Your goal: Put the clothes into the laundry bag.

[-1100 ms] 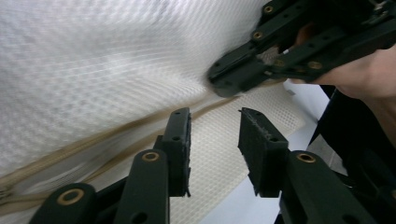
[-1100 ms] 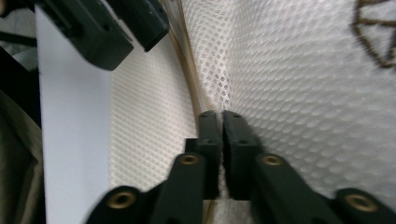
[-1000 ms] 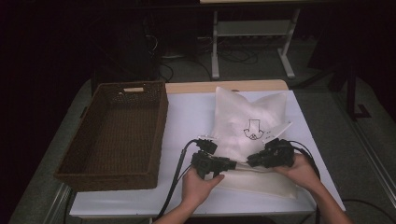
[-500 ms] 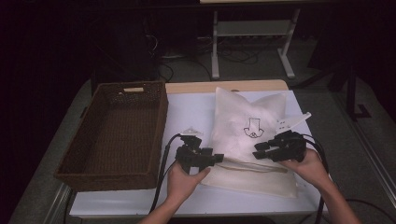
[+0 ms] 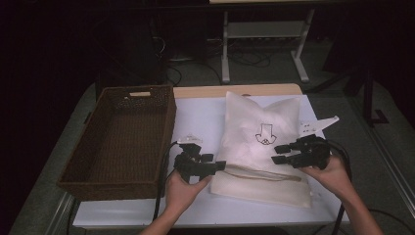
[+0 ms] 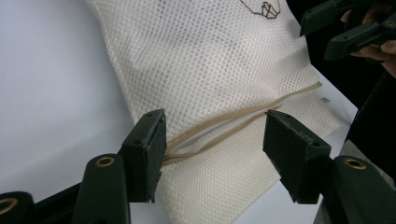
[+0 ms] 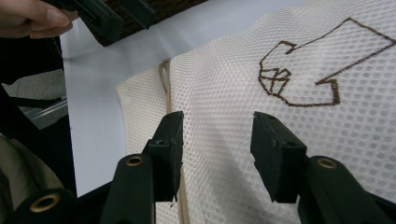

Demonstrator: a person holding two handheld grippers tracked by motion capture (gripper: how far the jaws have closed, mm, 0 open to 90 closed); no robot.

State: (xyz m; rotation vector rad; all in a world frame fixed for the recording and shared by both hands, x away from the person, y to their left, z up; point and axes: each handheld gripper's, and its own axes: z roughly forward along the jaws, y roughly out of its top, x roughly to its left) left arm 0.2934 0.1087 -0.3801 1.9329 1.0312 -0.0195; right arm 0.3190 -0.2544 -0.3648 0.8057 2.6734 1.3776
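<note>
Compared with one second ago, both hands are now farther apart: the left gripper (image 5: pixel 219 165) sits at the near left edge of the white mesh bag (image 5: pixel 259 147), and the right gripper (image 5: pixel 280 154) is over the bag's right side, where before the two were close together over its near middle. The jaws of both grippers have just been opening. In the left gripper view the jaws stand open with a wide gap, and the bag and its beige drawstring (image 6: pixel 243 119) lie between and below them; the pads do not press on anything, though the cord passes very close to the left jaw. In the right gripper view the jaws also stand open above the mesh, holding nothing.

The bag lies flat on the white surface (image 5: pixel 200 117), in front of and under both pairs of jaws. It looks more spread out than before, with its near hem flat on the surface.

On the bag there is a dark brown stitched drawing (image 7: pixel 303 70), an arrow-like outline with a small pattern at its point. I see no readable letters.

To the left of the left jaws stands a dark wicker basket (image 5: pixel 161 122), just beside the gripper. Behind the surface are a white metal stand (image 5: pixel 264 29) and cables on the floor. Nothing stands between the jaws and the bag.
</note>
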